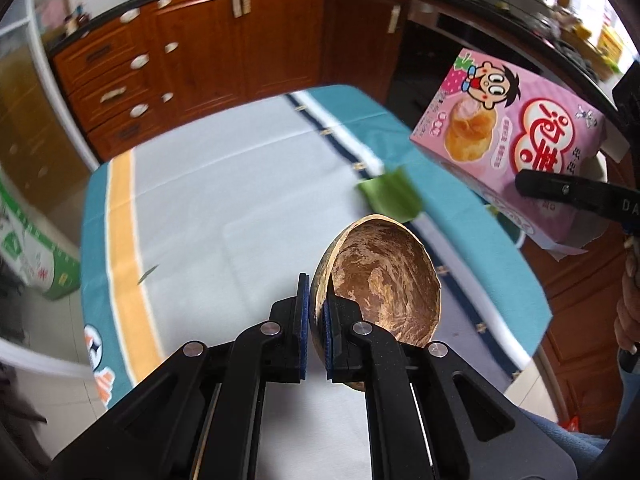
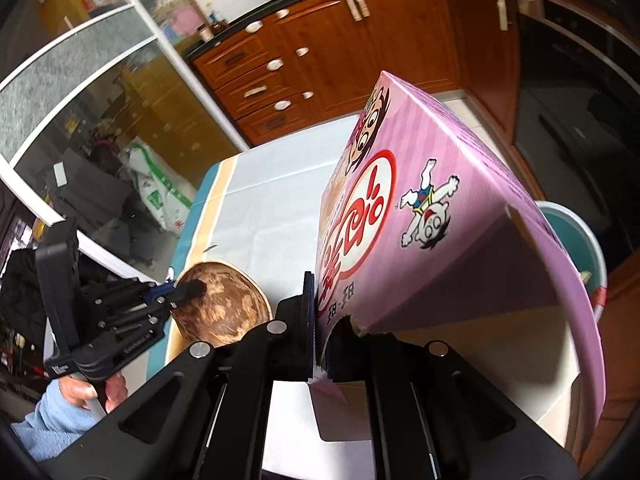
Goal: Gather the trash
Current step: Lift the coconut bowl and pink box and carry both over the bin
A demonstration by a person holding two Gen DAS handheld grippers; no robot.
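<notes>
coconut shell [image 1: 380,276] rim is pinched in the left tool [image 1: 316,320], pink snack box [image 2: 420,216] wall clamped in the right tool [image 2: 320,336].

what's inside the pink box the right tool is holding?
The pink box is open at the near end; bare cardboard walls show inside, no contents seen. Its far depth is hidden. The right tool clamps one wall.

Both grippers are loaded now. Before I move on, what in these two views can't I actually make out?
- White-rimmed teal bin: right wrist view, mostly behind the pink snack box; contents unseen.
- Pink snack box interior: open end faces away from both cameras.
- Green scrap on the striped tablecloth: left wrist view, motion-blurred; material unclear.
- Brown coconut-shell half: outer side hidden; left gripper fingers cover the pinched rim.
- Countertop items: blurred at the frame edge.
</notes>
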